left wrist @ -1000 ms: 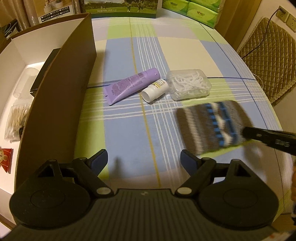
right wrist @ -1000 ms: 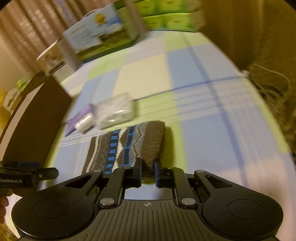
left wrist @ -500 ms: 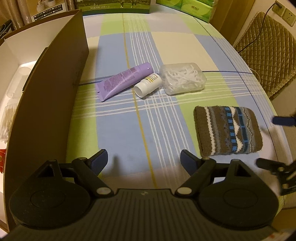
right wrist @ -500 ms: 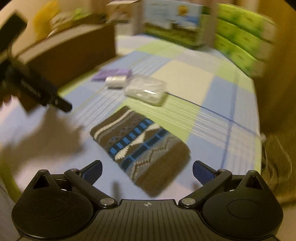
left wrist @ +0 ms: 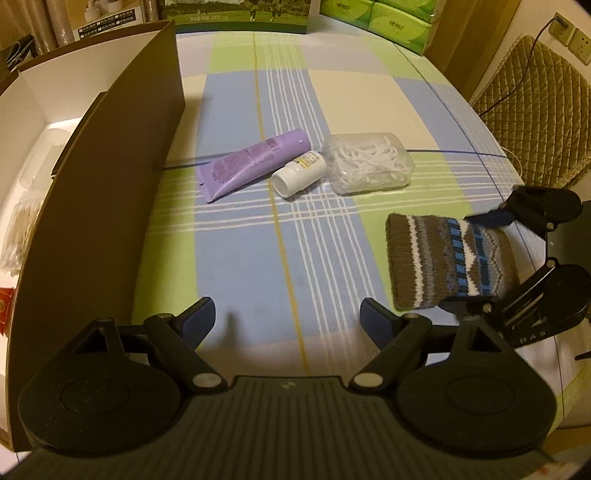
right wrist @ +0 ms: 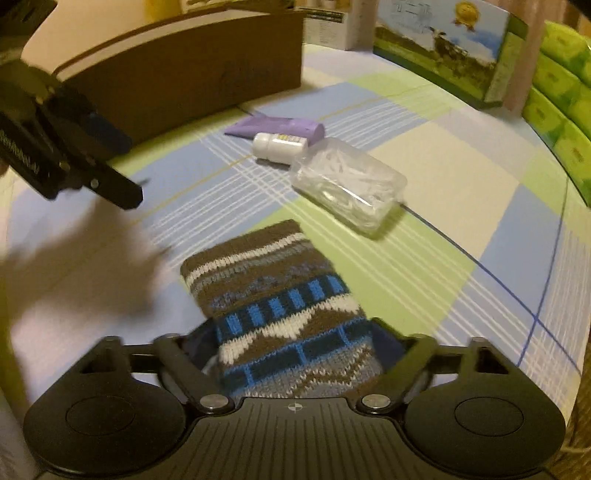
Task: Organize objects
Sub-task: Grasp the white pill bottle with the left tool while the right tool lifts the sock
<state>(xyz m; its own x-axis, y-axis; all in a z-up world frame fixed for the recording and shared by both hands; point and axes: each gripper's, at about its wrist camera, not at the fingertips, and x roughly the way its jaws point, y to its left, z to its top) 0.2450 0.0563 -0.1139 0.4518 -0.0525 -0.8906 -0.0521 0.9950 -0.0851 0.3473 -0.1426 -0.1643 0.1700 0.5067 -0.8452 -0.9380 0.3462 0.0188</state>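
Note:
A brown knitted pouch (left wrist: 436, 258) (right wrist: 266, 288) with blue and white bands lies flat on the checked tablecloth. My right gripper (left wrist: 476, 262) (right wrist: 295, 343) straddles its near end, jaws closing, with both pads against the pouch's sides. My left gripper (left wrist: 288, 314) (right wrist: 125, 166) hangs open over bare cloth to the pouch's left, holding nothing. Farther back lie a purple tube (left wrist: 255, 162) (right wrist: 284, 125), a small white bottle (left wrist: 299, 173) (right wrist: 279, 144) and a clear plastic box (left wrist: 369, 162) (right wrist: 347, 184) of white picks, all touching in a row.
An open brown cardboard box (left wrist: 103, 192) (right wrist: 184, 74) stands along the left, with a bag of cotton swabs (left wrist: 18, 236) inside. Green tissue packs (left wrist: 391, 14) and a printed carton (left wrist: 240, 11) line the far edge. A quilted chair cushion (left wrist: 535, 110) sits beyond the right edge.
My right gripper let go of the pouch's end, opened wide, rolled, and has now come down astride the pouch with its jaws closing. The pouch now lies flat. The left gripper stayed put.

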